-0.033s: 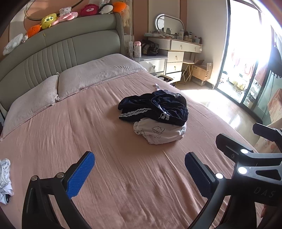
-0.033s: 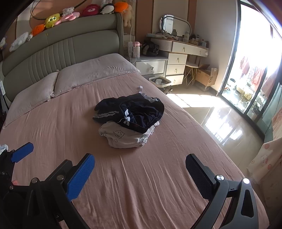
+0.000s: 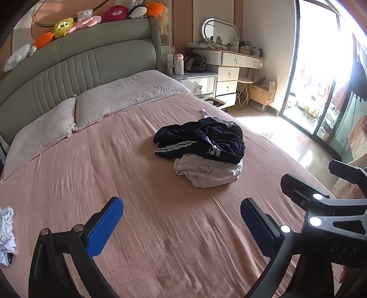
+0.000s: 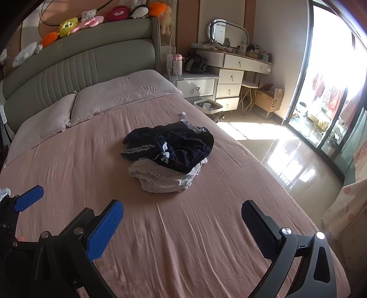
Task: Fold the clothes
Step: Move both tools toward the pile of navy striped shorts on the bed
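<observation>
Since the earlier frame we find nothing moved: both grippers and the pile lie where they did.

Left gripper (image 3: 182, 216): held above the near part of the bed, fingers spread wide, nothing between the blue pads (image 3: 104, 229). It is seen again at the left edge of the right wrist view (image 4: 28, 198).

Right gripper (image 4: 182, 217): likewise above the near bedsheet, spread wide and empty. Its black frame shows at the right edge of the left wrist view (image 3: 330, 206).

Bed (image 3: 114, 183): covered with a pink sheet, lightly creased. Two pale pillows (image 3: 123, 96) lie at the head, against a grey padded headboard (image 3: 75, 59).

Pile of clothes (image 3: 201, 149): on the sheet, about the middle of the bed, well apart from both grippers. We count two pieces. Dark navy shorts (image 3: 206, 139), with white stripes along one edge, lie crumpled on top. A white garment (image 3: 206, 172) with small printed cartoon figures lies beneath, showing at the near side.

Second white printed garment (image 3: 5, 233): at the far left edge of the bed, apart from the pile; partly cut off by the frame.

Plush toys (image 3: 91, 18): in a row along the top of the headboard.

Dresser (image 3: 229, 68): white, with drawers and an oval mirror, beside the bed's head.

Glass doors (image 3: 321, 68): at right, sunlight on the floor.
</observation>
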